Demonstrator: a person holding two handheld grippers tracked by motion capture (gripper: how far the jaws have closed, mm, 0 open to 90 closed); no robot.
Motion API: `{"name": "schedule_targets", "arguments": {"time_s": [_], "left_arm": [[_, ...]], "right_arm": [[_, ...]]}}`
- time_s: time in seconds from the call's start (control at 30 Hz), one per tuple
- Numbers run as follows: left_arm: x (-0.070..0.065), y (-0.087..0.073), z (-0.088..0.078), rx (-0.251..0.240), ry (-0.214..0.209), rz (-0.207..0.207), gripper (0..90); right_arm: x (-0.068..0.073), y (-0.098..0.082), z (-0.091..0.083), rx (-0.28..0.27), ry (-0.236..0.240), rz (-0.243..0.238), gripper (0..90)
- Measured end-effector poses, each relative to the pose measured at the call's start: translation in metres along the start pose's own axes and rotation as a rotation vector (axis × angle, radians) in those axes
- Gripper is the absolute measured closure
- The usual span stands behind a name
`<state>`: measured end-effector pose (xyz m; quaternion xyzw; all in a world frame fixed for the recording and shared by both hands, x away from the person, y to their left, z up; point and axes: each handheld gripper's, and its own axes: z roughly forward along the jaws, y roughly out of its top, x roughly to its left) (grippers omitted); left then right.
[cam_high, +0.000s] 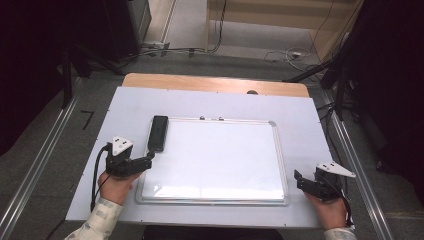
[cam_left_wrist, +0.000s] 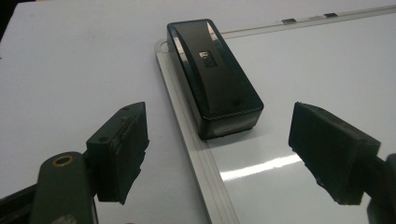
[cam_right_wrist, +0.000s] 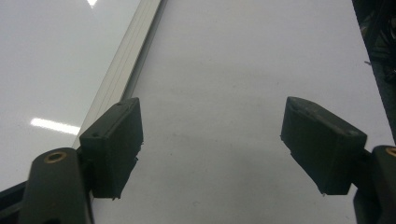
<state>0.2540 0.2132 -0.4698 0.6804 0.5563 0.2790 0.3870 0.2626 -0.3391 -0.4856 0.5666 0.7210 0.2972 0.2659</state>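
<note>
Lying flat on the whiteboard's (cam_left_wrist: 303, 70) left frame, glossy black oblong eraser (cam_left_wrist: 212, 74), small logo on top, left gripper (cam_left_wrist: 224, 149) fingers open just short of it, right gripper (cam_right_wrist: 210, 149) fingers open, off the whiteboard's right edge.

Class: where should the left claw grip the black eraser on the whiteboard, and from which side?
Grip the eraser across its two long sides, near the end facing the left claw. It is long and narrow, lies flat on the whiteboard's left edge, and the open jaws already straddle its width.

The white sheet (cam_high: 100, 150) covers most of the wooden table (cam_high: 215, 82), whose bare far edge shows beyond it. Past the table, cables (cam_high: 292, 54) trail over the grey floor. Metal rails (cam_high: 40, 165) run along the floor beside the table.
</note>
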Motion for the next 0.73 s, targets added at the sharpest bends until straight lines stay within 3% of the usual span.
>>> {"name": "schedule_targets", "arguments": {"time_s": [0.47,0.73], "left_arm": [[0.018,-0.009,-0.008,0.010,0.040,-0.034,20.5],[0.028,-0.013,-0.009,0.014,0.065,-0.085,20.5]], "right_arm": [[0.000,0.000,0.000,0.001,-0.003,-0.002,19.7],[0.000,0.000,0.001,0.001,-0.004,0.001,19.7]]}}
